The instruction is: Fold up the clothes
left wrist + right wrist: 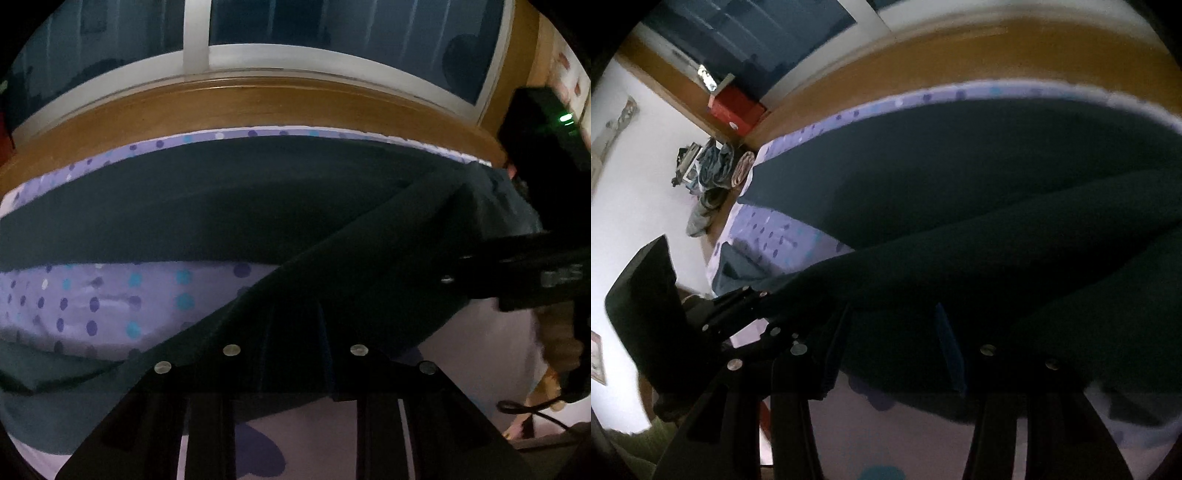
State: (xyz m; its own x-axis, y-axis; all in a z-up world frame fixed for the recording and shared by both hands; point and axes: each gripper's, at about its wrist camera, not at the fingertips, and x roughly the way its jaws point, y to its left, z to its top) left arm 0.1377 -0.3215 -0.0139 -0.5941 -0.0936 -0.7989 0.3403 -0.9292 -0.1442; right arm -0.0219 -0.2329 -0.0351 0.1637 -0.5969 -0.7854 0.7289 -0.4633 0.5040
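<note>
There was one dark garment (pixel 229 206), one dotted bedsheet (pixel 110 299) and two grippers — left (pixel 293 354), right (pixel 892 350) (two fingers each) — plus one red box (pixel 737 109) in the corner.

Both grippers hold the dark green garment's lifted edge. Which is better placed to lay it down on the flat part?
Likely right: the right gripper sits over the flat dark green garment, while the left gripper faces a strip of bare lilac dotted bedsheet first.
</note>
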